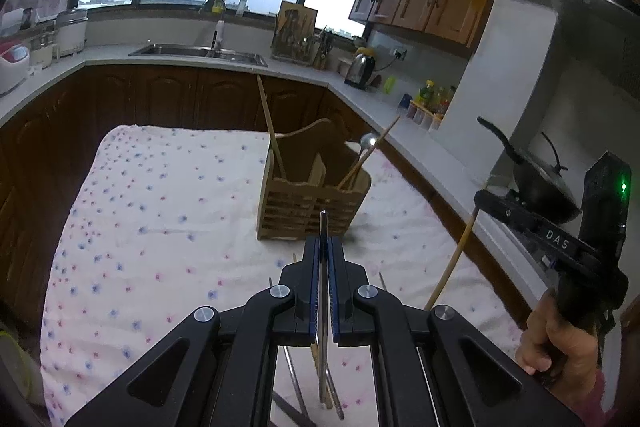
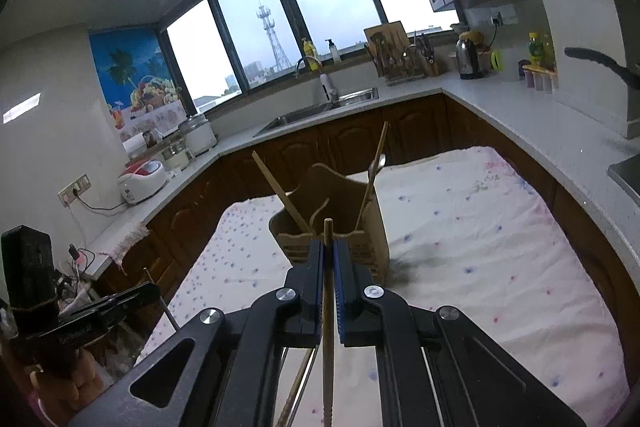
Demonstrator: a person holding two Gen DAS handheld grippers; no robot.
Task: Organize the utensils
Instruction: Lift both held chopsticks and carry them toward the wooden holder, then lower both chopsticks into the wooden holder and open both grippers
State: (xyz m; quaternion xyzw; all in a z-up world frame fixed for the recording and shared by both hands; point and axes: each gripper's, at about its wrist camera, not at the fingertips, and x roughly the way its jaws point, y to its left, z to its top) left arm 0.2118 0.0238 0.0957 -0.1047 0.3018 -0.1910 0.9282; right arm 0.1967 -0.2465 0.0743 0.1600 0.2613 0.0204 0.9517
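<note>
A wooden utensil caddy stands on the flowered cloth, also in the right wrist view. It holds a wooden chopstick on the left, and a chopstick with a metal spoon on the right. My left gripper is shut on a thin metal utensil, held upright just before the caddy. My right gripper is shut on a wooden chopstick, close to the caddy's near side; that chopstick also shows in the left wrist view. More utensils lie on the cloth under the grippers.
The cloth-covered table sits inside a U-shaped kitchen counter with a sink, a kettle and a black wok at the right. A rice cooker stands on the left counter.
</note>
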